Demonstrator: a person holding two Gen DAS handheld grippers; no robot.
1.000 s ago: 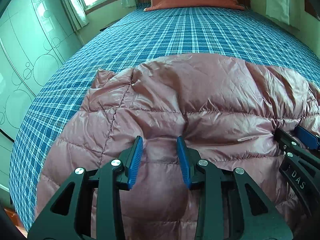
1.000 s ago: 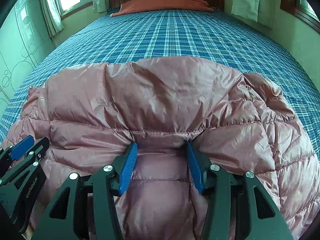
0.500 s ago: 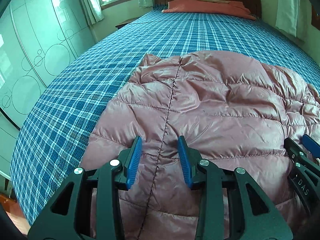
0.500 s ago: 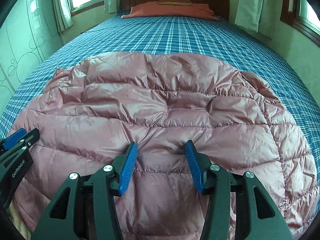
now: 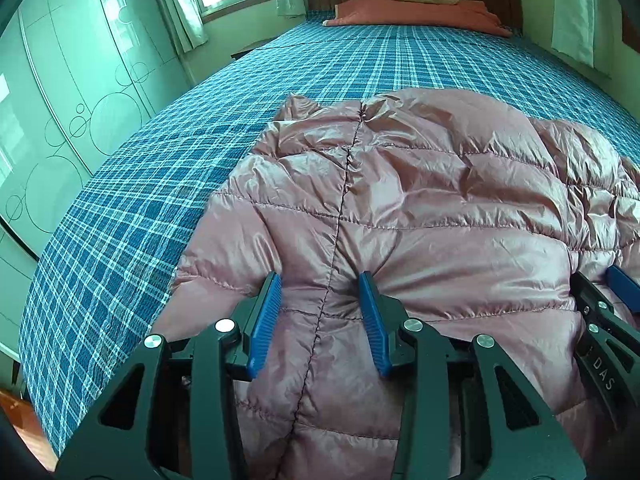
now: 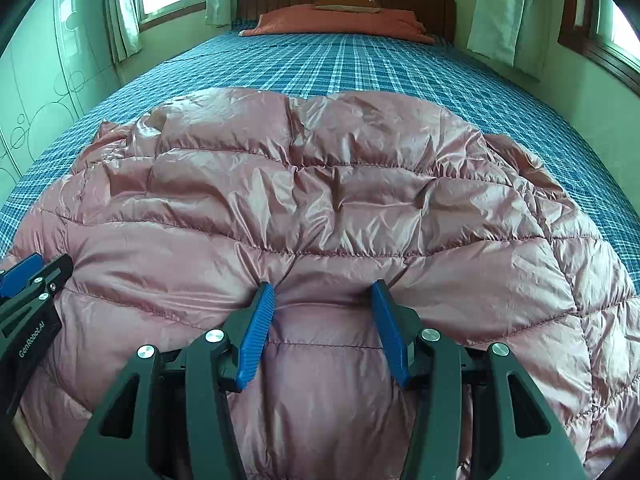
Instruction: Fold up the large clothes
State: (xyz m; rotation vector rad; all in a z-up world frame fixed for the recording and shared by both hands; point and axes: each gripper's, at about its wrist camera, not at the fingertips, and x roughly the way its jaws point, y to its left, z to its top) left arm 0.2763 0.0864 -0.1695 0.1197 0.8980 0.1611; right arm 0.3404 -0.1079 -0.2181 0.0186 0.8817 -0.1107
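A pink quilted down jacket [image 5: 420, 200] lies spread on the blue plaid bed [image 5: 160, 200], with a dark stitched seam running up from my left gripper. The left gripper [image 5: 318, 280] has a puffed fold of the jacket's near edge between its blue pads; its jaws are opening while the fabric still puckers against them. My right gripper [image 6: 322, 286] is shut on another bunch of the same near edge of the jacket [image 6: 320, 184]. The two grippers sit side by side: the right gripper [image 5: 612, 292] shows at the right border, and the left gripper [image 6: 24, 276] shows at the left border.
Pillows [image 6: 340, 20] and a wooden headboard stand at the far end of the bed [image 6: 360, 68]. A pale green wardrobe [image 5: 60, 100] runs along the left side. Curtained windows sit at the back left and right. Wooden floor [image 5: 16, 412] shows below the bed's near left corner.
The jacket, earlier humped up in front of both grippers, now lies flatter and stretched out on the bed. Both grippers moved level with the held edge, then stayed still.
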